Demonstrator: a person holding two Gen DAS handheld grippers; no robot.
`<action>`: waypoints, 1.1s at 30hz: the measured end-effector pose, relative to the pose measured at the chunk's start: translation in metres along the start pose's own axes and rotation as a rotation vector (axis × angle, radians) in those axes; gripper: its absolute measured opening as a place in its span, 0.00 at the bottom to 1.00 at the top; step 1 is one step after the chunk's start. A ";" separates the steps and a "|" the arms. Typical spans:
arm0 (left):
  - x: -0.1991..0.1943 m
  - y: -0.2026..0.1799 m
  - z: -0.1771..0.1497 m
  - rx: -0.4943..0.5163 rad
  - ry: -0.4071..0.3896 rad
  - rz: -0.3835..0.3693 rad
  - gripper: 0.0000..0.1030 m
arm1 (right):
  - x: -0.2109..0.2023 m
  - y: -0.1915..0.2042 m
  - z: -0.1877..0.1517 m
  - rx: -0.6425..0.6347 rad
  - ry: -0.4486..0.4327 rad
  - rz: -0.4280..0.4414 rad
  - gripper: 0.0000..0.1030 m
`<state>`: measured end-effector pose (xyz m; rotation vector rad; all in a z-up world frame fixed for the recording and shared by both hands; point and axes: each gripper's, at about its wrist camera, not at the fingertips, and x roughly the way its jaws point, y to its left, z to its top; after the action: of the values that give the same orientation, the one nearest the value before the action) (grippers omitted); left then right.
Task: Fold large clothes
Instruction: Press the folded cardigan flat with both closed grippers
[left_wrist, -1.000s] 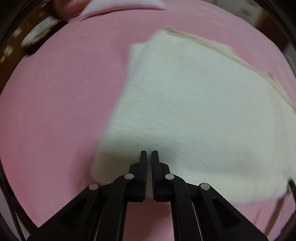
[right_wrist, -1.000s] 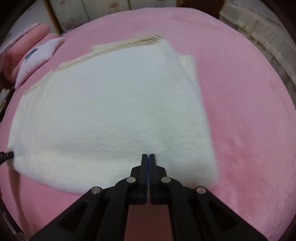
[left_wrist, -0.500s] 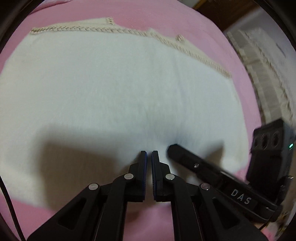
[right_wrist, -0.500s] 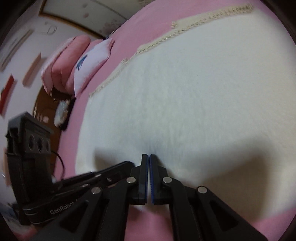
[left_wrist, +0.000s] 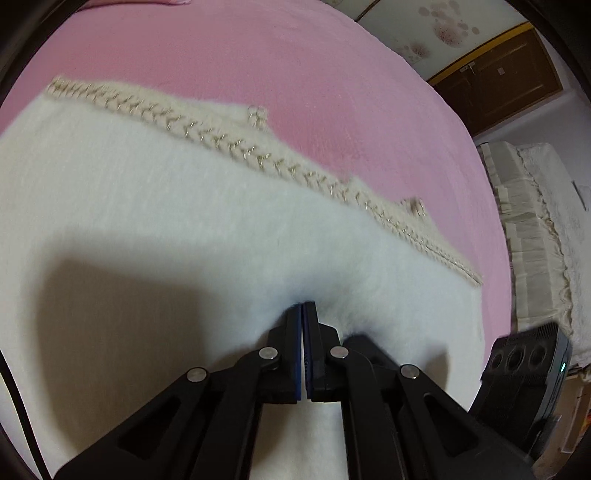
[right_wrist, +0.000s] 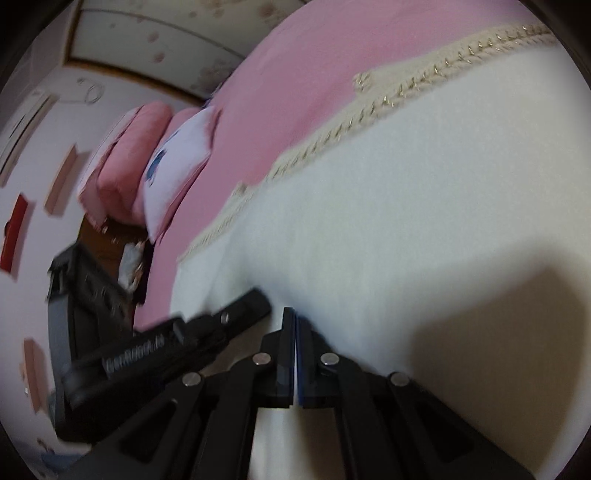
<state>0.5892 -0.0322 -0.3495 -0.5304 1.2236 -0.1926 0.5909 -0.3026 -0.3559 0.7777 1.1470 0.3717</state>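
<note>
Left tongs (left_wrist: 302, 308) and right tongs (right_wrist: 295, 314) both clamped on white garment (left_wrist: 166, 206); lifted off bed (left_wrist: 295, 74), fold unfinished.

Pink bed (left_wrist: 295, 66), pillows (right_wrist: 155, 166), wardrobe (left_wrist: 509, 74)

One fluffy white garment with a beige braided trim (left_wrist: 192, 206) lay on one pink plush bedspread (left_wrist: 295, 74). Two black two-finger grippers were present, the left gripper (left_wrist: 302, 308) and the right gripper (right_wrist: 295, 314). Two pillows showed, a pink one (right_wrist: 118, 166) and a white one (right_wrist: 177, 162).
</note>
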 end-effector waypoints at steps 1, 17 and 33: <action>0.001 -0.002 0.007 0.010 -0.018 0.017 0.02 | 0.007 0.001 0.010 0.007 0.003 -0.006 0.00; -0.061 0.090 0.049 -0.104 -0.223 0.305 0.01 | -0.091 -0.080 0.065 -0.098 -0.256 -0.405 0.00; -0.151 0.164 0.015 -0.093 -0.091 0.610 0.68 | -0.183 -0.109 0.011 0.065 -0.186 -0.544 0.54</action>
<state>0.5290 0.1770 -0.2983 -0.2233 1.2552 0.4031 0.5166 -0.4971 -0.3085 0.5145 1.1471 -0.1885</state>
